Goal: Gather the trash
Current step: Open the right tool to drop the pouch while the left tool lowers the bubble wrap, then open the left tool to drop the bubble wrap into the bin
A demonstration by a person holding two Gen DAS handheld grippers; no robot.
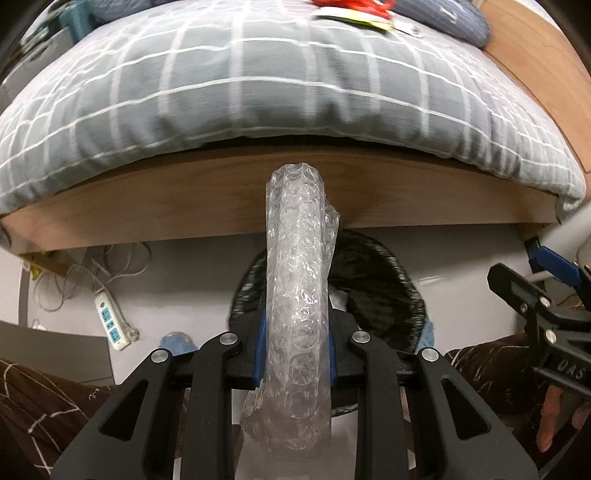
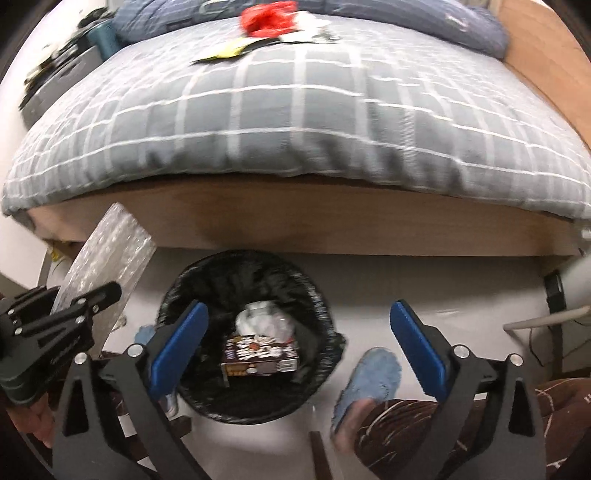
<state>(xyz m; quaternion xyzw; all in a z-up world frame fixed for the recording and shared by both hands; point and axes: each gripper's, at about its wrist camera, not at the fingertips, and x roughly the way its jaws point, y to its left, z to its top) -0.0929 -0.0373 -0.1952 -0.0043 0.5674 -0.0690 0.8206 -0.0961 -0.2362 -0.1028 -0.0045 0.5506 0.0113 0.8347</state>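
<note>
bedroom floor, pale and glossy, with a wooden bed frame running across the back and a grey checked duvet bulging over it. down at the foot of it sits one bin lined with a black bag, and inside it there's one small printed box and one wad of crumpled white stuff.

left gripper is pinched nearly closed on one roll of bubble wrap, gripped low on its length, long axis running straight out ahead along the fingers. from the left wrist view the bin lies directly beyond and under that roll, so a drop looks close, though i'd judge the far end may overhang the bed-side rim.

right gripper has its jaws spread as wide as they go, nothing between the blue pads, hanging right over the bin mouth. it's empty, so the left hand is the one with work in hand.

still on the duvet: one red bundle and a yellowish wrapper with scraps beside it, too blurred to count, well apart from both grippers. one blue slipper beside the bin.
</note>
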